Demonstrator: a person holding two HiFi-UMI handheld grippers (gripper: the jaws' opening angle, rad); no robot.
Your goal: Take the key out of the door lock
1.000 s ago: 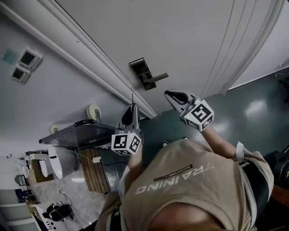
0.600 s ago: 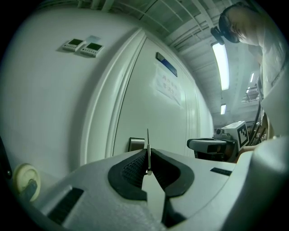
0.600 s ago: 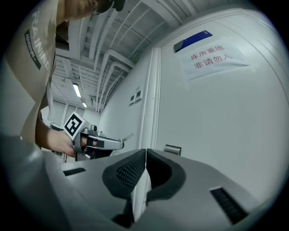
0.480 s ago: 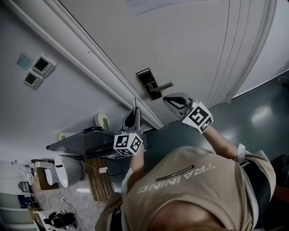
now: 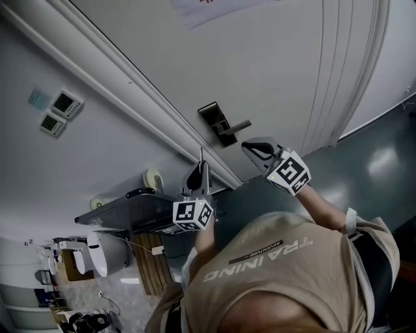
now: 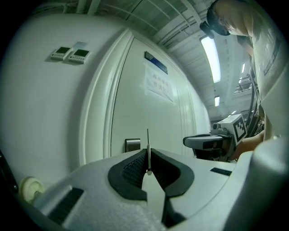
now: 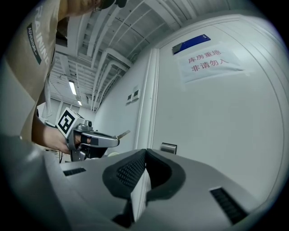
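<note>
The dark door lock (image 5: 216, 121) with its lever handle (image 5: 238, 126) sits on the white door; its plate also shows in the left gripper view (image 6: 132, 145) and the right gripper view (image 7: 168, 148). My left gripper (image 5: 202, 166) is shut on the thin metal key (image 6: 147, 149), whose blade (image 5: 201, 153) sticks out past the jaws, below and left of the lock and apart from it. The right gripper (image 5: 251, 147) hangs just under the handle, jaws together with nothing between them (image 7: 145, 157). Each gripper shows in the other's view: the right gripper (image 6: 204, 142) and the left gripper (image 7: 100, 140).
Two wall control panels (image 5: 58, 110) hang left of the door frame (image 5: 149, 104). A paper notice (image 5: 208, 8) is stuck high on the door. A dark shelf (image 5: 123, 203) and a wooden crate (image 5: 153, 263) stand at lower left. Dark floor (image 5: 364, 162) lies to the right.
The head view has shifted, so the lock sits lower in the picture. Both grippers keep nearly the same stance near the lock; the left still holds the key.
</note>
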